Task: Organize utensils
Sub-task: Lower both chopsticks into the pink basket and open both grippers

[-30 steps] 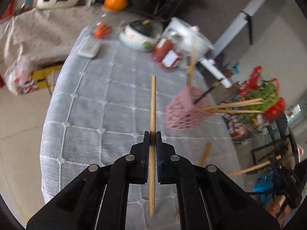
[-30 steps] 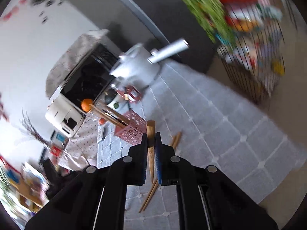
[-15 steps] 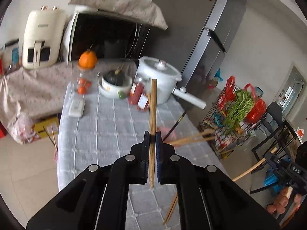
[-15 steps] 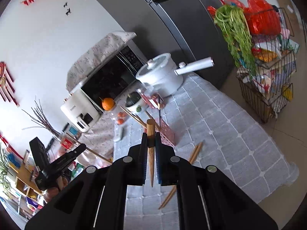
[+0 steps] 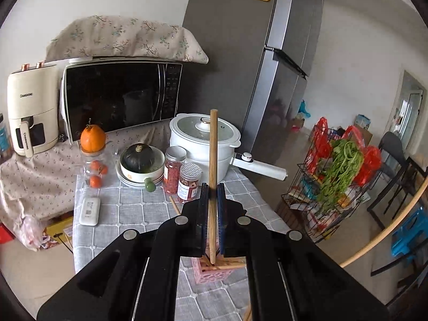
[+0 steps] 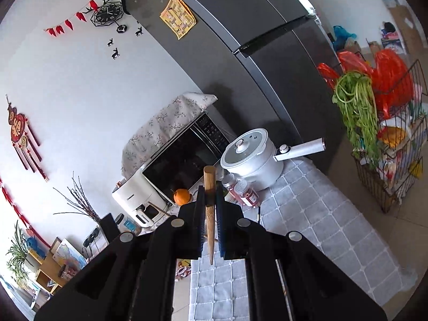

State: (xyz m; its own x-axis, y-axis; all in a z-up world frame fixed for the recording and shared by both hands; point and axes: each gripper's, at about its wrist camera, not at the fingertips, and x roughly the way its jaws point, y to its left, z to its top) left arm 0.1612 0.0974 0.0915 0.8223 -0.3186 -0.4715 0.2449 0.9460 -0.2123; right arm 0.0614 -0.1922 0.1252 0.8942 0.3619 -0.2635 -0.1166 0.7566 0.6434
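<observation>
Risen well above the worktop (image 5: 128, 208) since a second ago. Left gripper (image 5: 213, 195) jaws clamped on upright chopstick (image 5: 213, 160), tip over pink basket (image 5: 214, 272), mostly hidden. Right gripper (image 6: 210, 200) jaws clamped on second chopstick (image 6: 209, 214), thick end up. Both aimed slightly downward.

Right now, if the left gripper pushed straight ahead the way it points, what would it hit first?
Probably the white pot: the left gripper, shut on a chopstick, points at it, with two red jars just left of that line. Depth is unclear.
</observation>
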